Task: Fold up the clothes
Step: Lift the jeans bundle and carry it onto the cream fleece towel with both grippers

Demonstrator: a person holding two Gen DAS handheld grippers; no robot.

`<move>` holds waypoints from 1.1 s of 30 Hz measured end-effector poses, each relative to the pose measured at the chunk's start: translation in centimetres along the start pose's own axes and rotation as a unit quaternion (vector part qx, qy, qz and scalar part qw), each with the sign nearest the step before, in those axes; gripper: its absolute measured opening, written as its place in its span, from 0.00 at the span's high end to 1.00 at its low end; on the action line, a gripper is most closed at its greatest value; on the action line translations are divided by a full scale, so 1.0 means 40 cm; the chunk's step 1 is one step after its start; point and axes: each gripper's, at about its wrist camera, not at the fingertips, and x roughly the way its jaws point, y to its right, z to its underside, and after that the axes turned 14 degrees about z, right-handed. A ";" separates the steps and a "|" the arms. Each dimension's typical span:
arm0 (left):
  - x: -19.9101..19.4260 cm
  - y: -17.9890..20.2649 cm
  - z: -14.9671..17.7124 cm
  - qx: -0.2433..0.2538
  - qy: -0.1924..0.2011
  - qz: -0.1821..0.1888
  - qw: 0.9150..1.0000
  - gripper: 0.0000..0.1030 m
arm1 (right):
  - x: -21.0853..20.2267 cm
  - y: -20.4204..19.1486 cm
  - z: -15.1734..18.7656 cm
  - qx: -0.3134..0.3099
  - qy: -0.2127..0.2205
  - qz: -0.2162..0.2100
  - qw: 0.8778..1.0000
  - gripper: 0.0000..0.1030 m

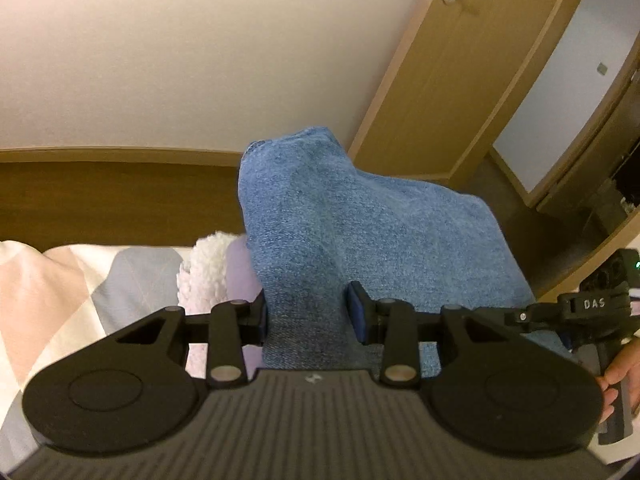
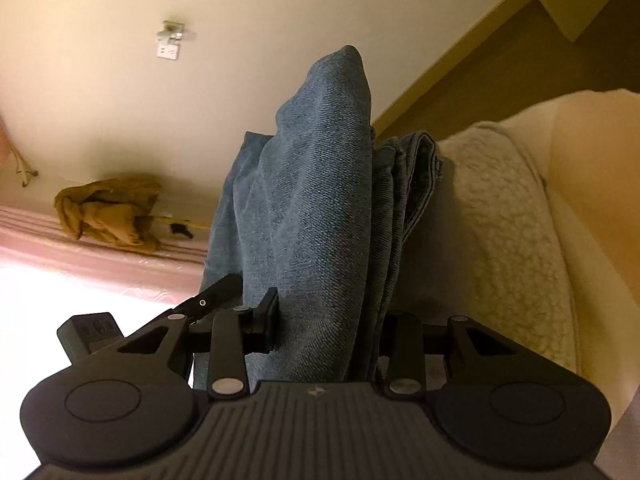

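A pair of blue jeans [image 1: 340,216] is lifted off the bed and bunched into thick folds. My left gripper [image 1: 310,316] has its jaws set around a fold of the denim, with a gap showing by the right blue pad [image 1: 358,312]. My right gripper [image 2: 326,320] is around another thick bundle of the same jeans [image 2: 316,200], which rises between the jaws; its right finger is hidden by cloth. The right gripper's body and the person's hand [image 1: 616,368] show at the right edge of the left wrist view.
A bed with a pastel patterned cover [image 1: 80,288] and a white fleecy blanket [image 1: 204,272] lies below. A wooden headboard [image 1: 120,196] and a door [image 1: 448,60] stand behind. A tan garment [image 2: 112,212] lies on a pink bed, and a fleecy blanket [image 2: 500,220] is on the right.
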 end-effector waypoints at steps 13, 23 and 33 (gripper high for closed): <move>-0.142 0.073 0.114 0.041 0.111 -0.142 0.983 0.64 | -0.129 -0.096 0.042 -0.265 0.146 0.140 0.943 0.33; -0.062 0.162 0.268 0.070 0.118 -0.156 0.978 0.72 | -0.105 -0.115 0.351 -0.642 0.207 0.058 0.736 0.45; -0.037 0.135 0.285 0.057 0.143 -0.155 0.976 0.74 | -0.064 -0.024 0.364 -0.666 0.201 0.051 0.716 0.44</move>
